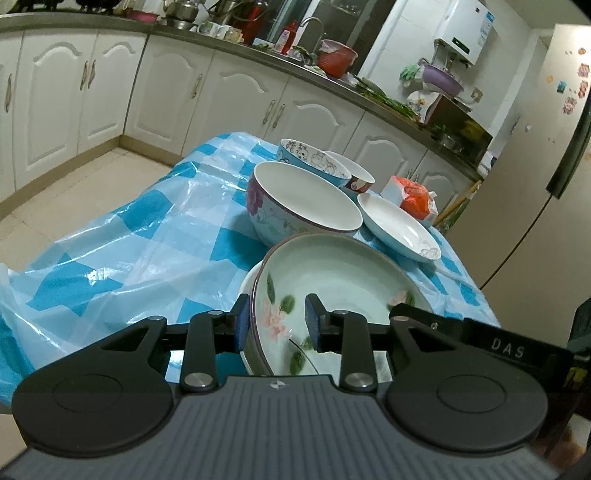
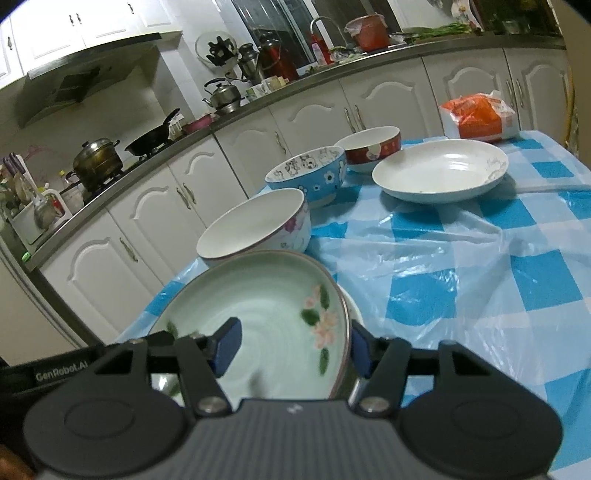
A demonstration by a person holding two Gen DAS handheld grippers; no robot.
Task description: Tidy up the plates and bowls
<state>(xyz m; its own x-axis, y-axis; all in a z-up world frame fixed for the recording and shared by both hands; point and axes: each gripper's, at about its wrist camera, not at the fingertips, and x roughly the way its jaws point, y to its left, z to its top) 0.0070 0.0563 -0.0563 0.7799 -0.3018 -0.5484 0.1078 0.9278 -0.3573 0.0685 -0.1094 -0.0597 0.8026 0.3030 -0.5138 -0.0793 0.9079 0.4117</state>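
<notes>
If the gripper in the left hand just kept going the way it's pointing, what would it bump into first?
Probably the green flowered plate: its rim already sits between the left gripper jaws. Beyond it stands the purple-flowered bowl, though depth is hard to judge in this view.

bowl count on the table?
3, in a row: purple-flowered bowl nearest the green plate, blue bowl behind it, red bowl farthest. More may be hidden out of frame.

White arched cabinet doors (image 1: 236, 96) run under a grey counter (image 2: 229, 118); pale floor tiles (image 1: 74, 192) below; a wall heater (image 1: 465, 26); a fridge (image 1: 535, 155) beside the counter.
</notes>
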